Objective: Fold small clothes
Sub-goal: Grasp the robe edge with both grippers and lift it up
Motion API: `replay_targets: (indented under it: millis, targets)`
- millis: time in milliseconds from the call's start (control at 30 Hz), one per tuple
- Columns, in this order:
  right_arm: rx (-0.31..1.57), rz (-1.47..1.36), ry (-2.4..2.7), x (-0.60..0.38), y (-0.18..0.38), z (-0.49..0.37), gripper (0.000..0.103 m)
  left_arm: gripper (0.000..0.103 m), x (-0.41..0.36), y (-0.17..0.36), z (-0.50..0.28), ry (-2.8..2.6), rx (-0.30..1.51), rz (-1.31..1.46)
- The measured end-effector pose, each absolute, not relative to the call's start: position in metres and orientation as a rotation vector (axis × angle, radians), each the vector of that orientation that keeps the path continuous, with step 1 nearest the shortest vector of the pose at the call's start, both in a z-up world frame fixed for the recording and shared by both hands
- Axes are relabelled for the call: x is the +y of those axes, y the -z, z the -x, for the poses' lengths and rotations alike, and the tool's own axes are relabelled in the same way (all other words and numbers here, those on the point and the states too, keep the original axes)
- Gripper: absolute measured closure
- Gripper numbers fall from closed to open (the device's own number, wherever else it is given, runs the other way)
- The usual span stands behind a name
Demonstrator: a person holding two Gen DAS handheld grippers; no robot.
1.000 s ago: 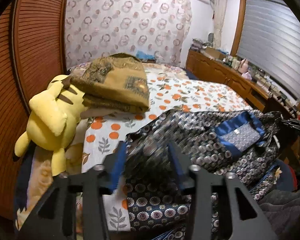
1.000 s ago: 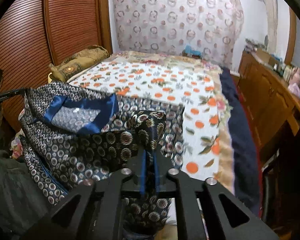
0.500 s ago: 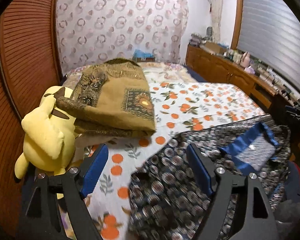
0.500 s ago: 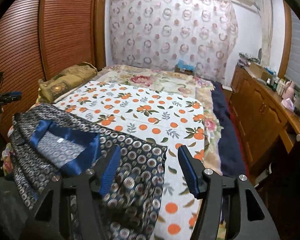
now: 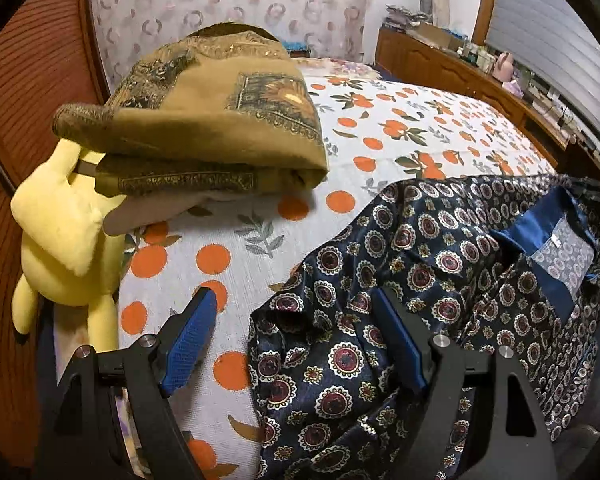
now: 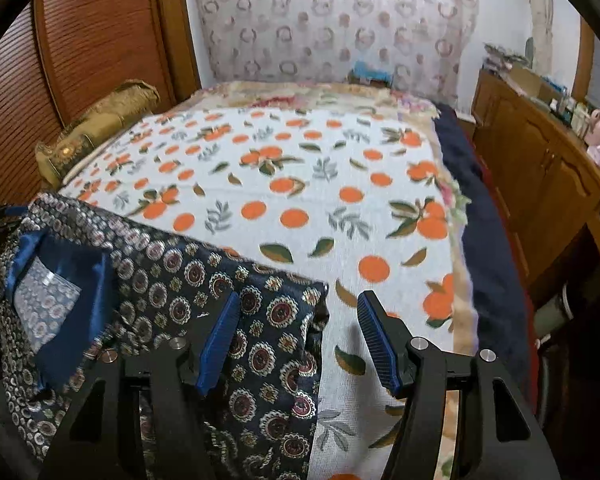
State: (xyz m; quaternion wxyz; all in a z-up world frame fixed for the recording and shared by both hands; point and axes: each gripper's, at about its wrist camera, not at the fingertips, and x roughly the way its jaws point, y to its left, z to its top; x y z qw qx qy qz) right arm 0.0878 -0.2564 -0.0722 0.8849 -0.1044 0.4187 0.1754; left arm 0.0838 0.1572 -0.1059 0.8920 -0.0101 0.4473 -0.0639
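I've just let go: the patterned shirt (image 5: 440, 288) now lies spread low in both frames on the bedspread (image 6: 320, 200). My left gripper (image 5: 296, 344) and right gripper (image 6: 296, 340) hang spread wide, empty. Folding can start. The folded brown blanket (image 5: 204, 120) and yellow plush (image 5: 64, 240) crowd the left wrist view's upper left.

bed (image 6: 300, 184) with orange-print cover

lying directly on it: a dark patterned garment (image 5: 440, 280) with blue lining, spread at the near edge; a folded brown blanket (image 5: 204, 120) on the left side; a yellow plush toy (image 5: 64, 240) at the left edge, touching the blanket.
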Motion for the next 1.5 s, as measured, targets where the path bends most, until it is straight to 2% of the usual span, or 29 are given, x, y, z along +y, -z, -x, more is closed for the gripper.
replay_targets:
  millis: [67,133,200,233,300,333,400,467,500,533,600,700,867,1067,1267,1367,1433,1500]
  targets:
    - [0.894,0.217,-0.362,-0.256,0.075,-0.091,0.039,0.022,0.159,0.106,-0.084,0.137,0.933,0.037]
    - [0.896,0.215,-0.36,-0.256,0.077,-0.09,0.038,0.028,0.158,0.107,-0.084,0.161,0.932,0.049]
    - [0.896,0.218,-0.357,-0.255,0.079,-0.093,0.037,0.048,0.156,0.106,-0.081,0.206,0.929,0.072]
    - [0.895,0.216,-0.354,-0.254,0.078,-0.093,0.037,0.052,0.154,0.105,-0.081,0.22,0.93,0.076]
    - [0.893,0.217,-0.349,-0.253,0.081,-0.096,0.036,0.071,0.151,0.104,-0.08,0.257,0.936,0.083]
    - [0.89,0.22,-0.346,-0.252,0.084,-0.098,0.036,0.074,0.149,0.103,-0.08,0.271,0.942,0.084]
    - [0.883,0.232,-0.359,-0.248,0.086,-0.094,0.036,0.088,0.146,0.101,-0.079,0.27,0.944,0.07]
    - [0.879,0.253,-0.386,-0.241,0.089,-0.089,0.037,0.092,0.143,0.098,-0.078,0.272,0.942,0.052]
    - [0.878,0.265,-0.398,-0.238,0.09,-0.088,0.047,0.094,0.142,0.097,-0.078,0.274,0.939,0.048]
    - [0.874,0.275,-0.412,-0.235,0.091,-0.086,0.053,0.095,0.141,0.095,-0.076,0.276,0.934,0.044]
    - [0.878,0.278,-0.44,-0.232,0.09,-0.083,0.085,0.097,0.14,0.088,-0.072,0.278,0.905,0.045]
    - [0.879,0.276,-0.49,-0.228,0.089,-0.075,0.095,0.098,0.139,0.073,-0.065,0.273,0.851,0.06]
    - [0.762,0.255,-0.481,-0.236,0.057,-0.053,0.097,0.098,0.135,0.03,-0.05,0.271,0.734,0.059]
    - [0.543,0.242,-0.46,-0.244,-0.029,-0.023,0.099,0.099,0.131,-0.044,-0.052,0.261,0.543,0.055]
    - [0.383,0.271,-0.411,-0.244,-0.123,-0.045,0.099,0.099,0.138,-0.11,-0.115,0.212,0.439,0.038]
    - [0.368,0.296,-0.356,-0.241,-0.141,-0.081,0.099,0.098,0.143,-0.112,-0.157,0.15,0.445,0.039]
    - [0.448,0.258,-0.305,-0.241,-0.131,-0.121,0.094,0.088,0.146,-0.094,-0.193,0.11,0.53,0.021]
    - [0.562,0.249,-0.258,-0.24,-0.106,-0.16,0.073,0.072,0.154,-0.069,-0.217,0.093,0.604,0.048]
